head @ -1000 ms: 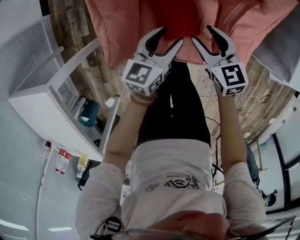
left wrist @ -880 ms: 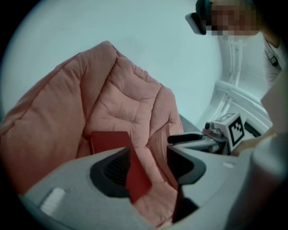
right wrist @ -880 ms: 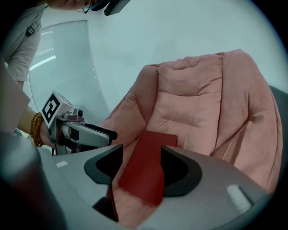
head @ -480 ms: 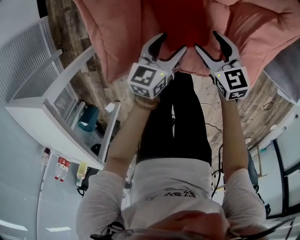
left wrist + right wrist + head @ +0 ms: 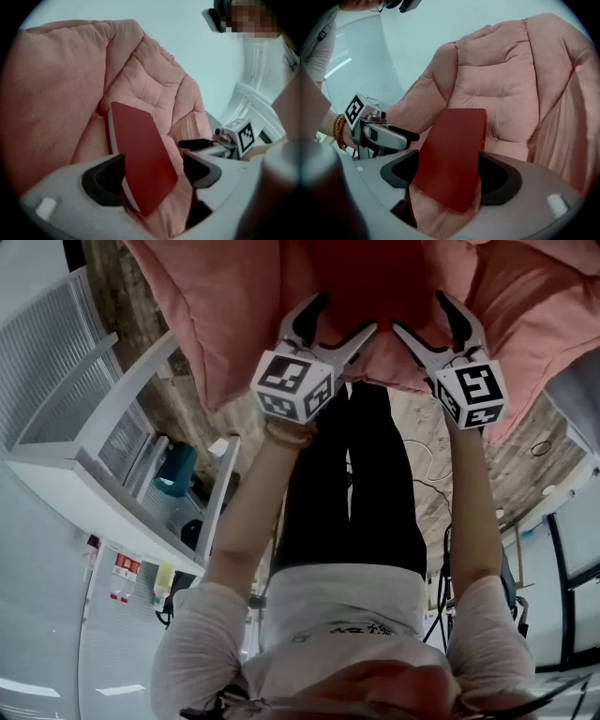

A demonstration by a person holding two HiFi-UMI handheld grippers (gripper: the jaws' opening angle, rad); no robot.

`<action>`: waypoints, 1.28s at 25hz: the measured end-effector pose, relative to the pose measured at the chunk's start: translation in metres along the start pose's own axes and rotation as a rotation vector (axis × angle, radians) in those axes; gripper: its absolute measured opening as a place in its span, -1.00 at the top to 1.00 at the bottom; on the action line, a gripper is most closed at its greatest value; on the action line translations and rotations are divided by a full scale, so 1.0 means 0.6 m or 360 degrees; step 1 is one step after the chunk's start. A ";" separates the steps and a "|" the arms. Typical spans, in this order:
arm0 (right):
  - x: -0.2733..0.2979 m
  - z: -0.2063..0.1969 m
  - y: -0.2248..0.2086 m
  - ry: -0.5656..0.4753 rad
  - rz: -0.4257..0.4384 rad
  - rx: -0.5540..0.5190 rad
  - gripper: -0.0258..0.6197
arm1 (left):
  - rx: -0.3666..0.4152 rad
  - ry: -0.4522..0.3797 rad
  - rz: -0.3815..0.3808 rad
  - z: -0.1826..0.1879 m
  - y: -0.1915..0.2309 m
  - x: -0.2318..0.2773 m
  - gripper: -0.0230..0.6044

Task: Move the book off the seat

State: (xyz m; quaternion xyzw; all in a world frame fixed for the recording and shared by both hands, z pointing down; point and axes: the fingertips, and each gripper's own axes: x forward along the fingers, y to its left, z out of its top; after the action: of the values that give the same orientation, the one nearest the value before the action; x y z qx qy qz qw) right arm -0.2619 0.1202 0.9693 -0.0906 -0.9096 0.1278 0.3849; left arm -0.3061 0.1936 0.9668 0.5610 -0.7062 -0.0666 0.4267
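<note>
A red book lies on the seat of a pink cushioned chair, leaning towards its padded back. My left gripper and right gripper hang side by side over the book's near end. In the left gripper view the book shows between the jaws of the left gripper, and a gap remains at the right pad. In the right gripper view the book fills the space between the spread jaws of the right gripper. Both pairs of jaws have just been opening, and neither presses on the book.
A white shelf unit stands at the left, with a teal object beside it. Wooden floor with cables lies under the person's legs. The chair's padded back and arms rise around the book.
Both grippers have sunk towards the chair seat, and their jaws stand wider apart. The chair and book fill more of the head view.
</note>
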 end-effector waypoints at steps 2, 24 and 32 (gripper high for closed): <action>0.006 -0.009 -0.002 0.0011 0.0006 0.0009 -0.37 | -0.0006 0.0023 -0.0004 -0.010 0.006 0.008 -0.33; 0.079 -0.079 -0.032 0.0106 0.0039 0.0080 -0.64 | -0.0105 0.0140 0.0065 -0.072 0.072 0.072 -0.59; 0.095 -0.096 -0.041 0.0162 0.0057 0.0081 -0.64 | -0.0122 0.0155 0.0069 -0.072 0.078 0.088 -0.59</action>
State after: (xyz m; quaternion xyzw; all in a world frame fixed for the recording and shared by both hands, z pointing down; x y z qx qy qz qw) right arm -0.2610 0.1213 1.0536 -0.1033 -0.8835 0.1529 0.4307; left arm -0.3115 0.1823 1.0486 0.5313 -0.6935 -0.0569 0.4832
